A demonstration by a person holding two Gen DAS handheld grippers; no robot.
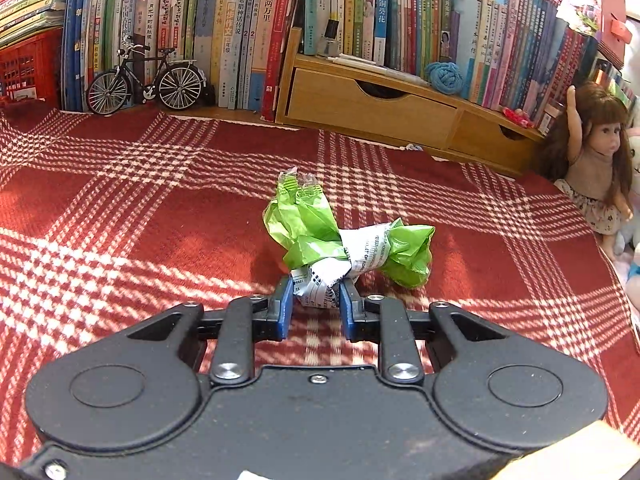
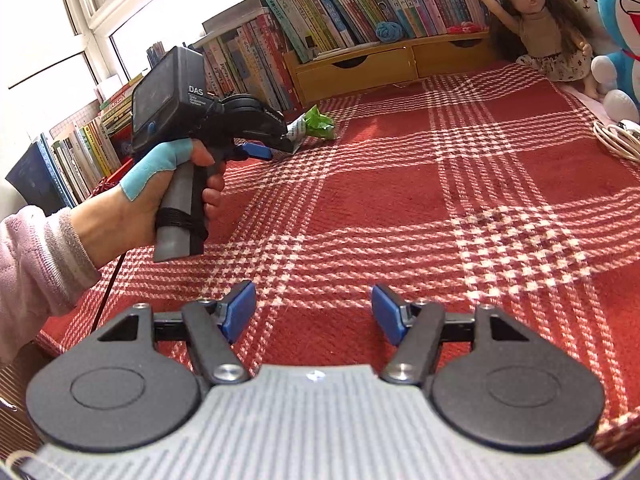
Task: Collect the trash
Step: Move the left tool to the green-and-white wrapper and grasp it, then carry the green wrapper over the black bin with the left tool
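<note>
A crumpled green and white wrapper (image 1: 340,246) lies on the red plaid cloth (image 1: 120,220). My left gripper (image 1: 315,292) is shut on the wrapper's white printed end, which sits pinched between the blue pads (image 1: 286,304). The right wrist view shows the same wrapper (image 2: 316,124) far off at the tip of the left gripper (image 2: 280,144), held by a hand (image 2: 160,200) with blue tape on the thumb. My right gripper (image 2: 314,312) hovers low over the cloth (image 2: 400,200), open, with nothing between its fingers.
A row of books (image 1: 240,20) and a wooden drawer unit (image 1: 380,108) line the back. A model bicycle (image 1: 144,80) stands back left. A doll (image 1: 596,168) and plush toys (image 2: 616,20) sit at the right, near a white cable (image 2: 616,136).
</note>
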